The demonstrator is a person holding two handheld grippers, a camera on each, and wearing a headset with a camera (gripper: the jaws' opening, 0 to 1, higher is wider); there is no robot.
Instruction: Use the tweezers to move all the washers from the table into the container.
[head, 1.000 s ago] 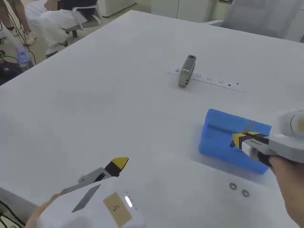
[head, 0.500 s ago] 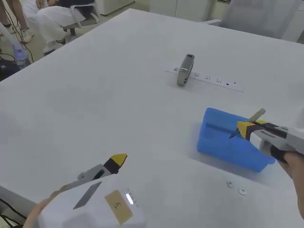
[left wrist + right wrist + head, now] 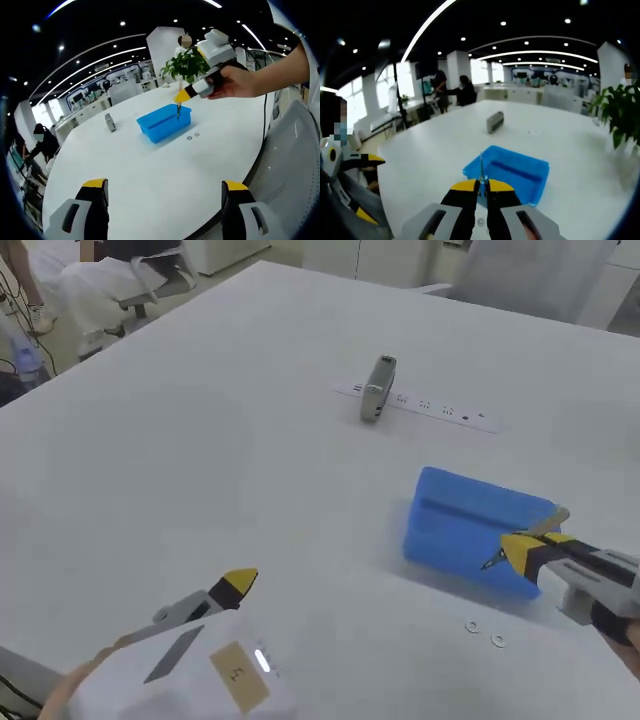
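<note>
Pinches the tweezers [image 3: 553, 519] in the right gripper [image 3: 521, 551], jaws pressed together, tips down over the container [image 3: 455, 523], seemingly ready for the near washers [image 3: 472, 626]; holds the left gripper [image 3: 163, 184] spread, empty, aside.

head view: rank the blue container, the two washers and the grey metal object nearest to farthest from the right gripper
1. blue container: directly under the right gripper.
2. washers: a pair just off the container's near side, toward the person.
3. grey metal object: far side, well beyond the container.

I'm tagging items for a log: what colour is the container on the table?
The container is plain blue; the head view shows it best.
</note>
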